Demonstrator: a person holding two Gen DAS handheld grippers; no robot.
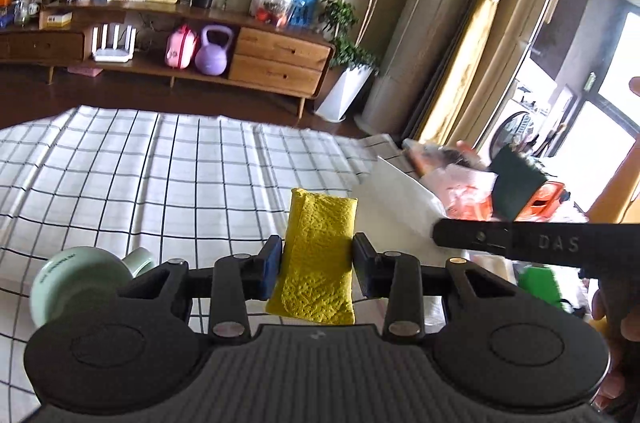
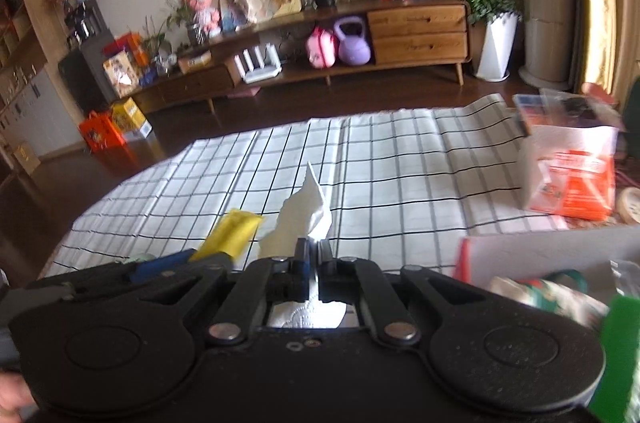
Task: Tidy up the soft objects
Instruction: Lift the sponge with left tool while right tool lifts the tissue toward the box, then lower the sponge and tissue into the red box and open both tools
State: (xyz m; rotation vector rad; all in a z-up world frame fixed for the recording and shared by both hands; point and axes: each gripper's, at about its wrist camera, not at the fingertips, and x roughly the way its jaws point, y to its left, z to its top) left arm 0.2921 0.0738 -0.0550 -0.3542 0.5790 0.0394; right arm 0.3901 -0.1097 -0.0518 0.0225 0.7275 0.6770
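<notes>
1. Left gripper point(image 1: 316, 259) fingers point(image 1: 269, 261) squeeze a yellow sponge point(image 1: 318, 255) by its long sides; right gripper point(image 2: 314, 255) is pinched tight on a white tissue point(image 2: 308, 213).
2. Both are held above a checked cloth point(image 1: 160, 163) covering the table.
3. Beyond stand a wooden sideboard point(image 1: 276, 57), a purple kettlebell point(image 1: 213, 51) and a potted plant point(image 1: 348, 35).
4. Sponge stands upright, long axis pointing away from the camera; tissue rises to a point.
5. Near the left gripper sits a green cup point(image 1: 76, 283).

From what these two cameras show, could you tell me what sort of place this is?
Most likely a home living room: a long wooden media cabinet holding a router and purple kettlebell, potted plants beside tall curtains, and a checked cloth over the work surface.
</notes>
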